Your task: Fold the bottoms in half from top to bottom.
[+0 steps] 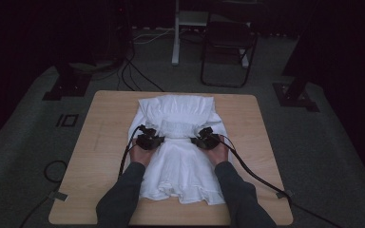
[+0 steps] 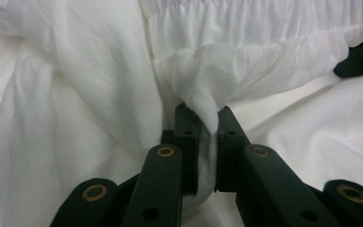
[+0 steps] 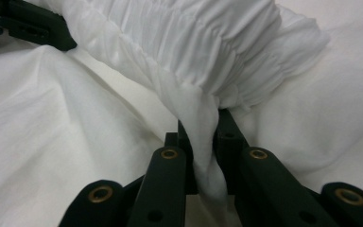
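A pale wooden desk (image 1: 100,156) stands on a grey floor, with a dark folding chair (image 1: 228,42) and cables beyond its far edge. Spread over the middle of the desk lies a white dress (image 1: 180,166), its ruffled hem toward the person and its upper part folded toward the far side. Across its middle runs a gathered, elasticated band (image 1: 178,127), which the left gripper view and right gripper view show as a ridge of fine pleats lifted a little from the cloth beneath.

The person's two forearms, in dark sleeves, come in over the hem. The left hand-held gripper (image 1: 147,137) sits at the left end of the band; in its own view the jaws stand narrow, pinching a tuft of white fabric (image 2: 207,111) between them. The right hand-held gripper (image 1: 206,137) sits at the right end, and its jaws likewise stand closed on a fold of the band (image 3: 203,127).

The step in hand looks like folding: both ends of the gathered band are pinched, ready to be carried. The next move likely calls for raising both ends together, level and evenly, and laying them over the skirt or the far part without letting the thin cloth slip out.
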Available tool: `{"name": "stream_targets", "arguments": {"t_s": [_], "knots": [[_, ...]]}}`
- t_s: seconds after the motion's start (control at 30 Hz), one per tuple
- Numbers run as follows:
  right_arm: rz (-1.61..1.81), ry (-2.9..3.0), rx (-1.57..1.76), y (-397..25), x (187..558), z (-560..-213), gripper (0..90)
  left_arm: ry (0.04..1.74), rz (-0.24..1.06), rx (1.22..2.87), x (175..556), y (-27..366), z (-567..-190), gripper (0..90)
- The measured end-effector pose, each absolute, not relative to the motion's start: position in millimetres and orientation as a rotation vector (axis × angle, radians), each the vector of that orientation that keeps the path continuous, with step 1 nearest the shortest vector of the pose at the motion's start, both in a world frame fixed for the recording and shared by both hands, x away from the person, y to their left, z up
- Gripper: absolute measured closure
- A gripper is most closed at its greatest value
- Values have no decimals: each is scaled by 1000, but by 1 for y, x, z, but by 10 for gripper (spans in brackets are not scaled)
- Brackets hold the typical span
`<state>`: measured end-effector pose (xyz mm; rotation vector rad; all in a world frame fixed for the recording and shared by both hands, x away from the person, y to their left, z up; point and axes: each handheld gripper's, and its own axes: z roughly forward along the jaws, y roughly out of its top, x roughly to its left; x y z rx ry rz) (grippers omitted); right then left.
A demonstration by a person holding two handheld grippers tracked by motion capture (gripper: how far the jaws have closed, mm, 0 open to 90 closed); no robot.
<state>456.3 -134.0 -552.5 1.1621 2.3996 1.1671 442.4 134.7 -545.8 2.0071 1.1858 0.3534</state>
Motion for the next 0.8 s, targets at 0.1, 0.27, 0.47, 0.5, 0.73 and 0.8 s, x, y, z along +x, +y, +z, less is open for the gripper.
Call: {"name": "stream_targets", "arguments": {"t_s": [0.1, 0.27, 0.47, 0.5, 0.73, 0.8], "knots": [[1202, 2377, 1116, -138, 451, -538, 849, 1168, 337, 1971, 436, 138, -532, 844], [1299, 2312, 1051, -149, 442, -508, 849, 1083, 294, 1837, 420, 148, -497, 846], [1437, 2196, 864, -166, 406, -456, 849, 921, 380, 1794, 378, 146, -447, 847], [1436, 2205, 859, -167, 401, -454, 849, 913, 391, 1810, 374, 146, -448, 847], [1322, 2341, 863, -163, 369, -492, 849, 962, 295, 1925, 354, 146, -495, 842], [1298, 2389, 888, -162, 363, -509, 849, 984, 264, 1968, 351, 146, -513, 840]]}}
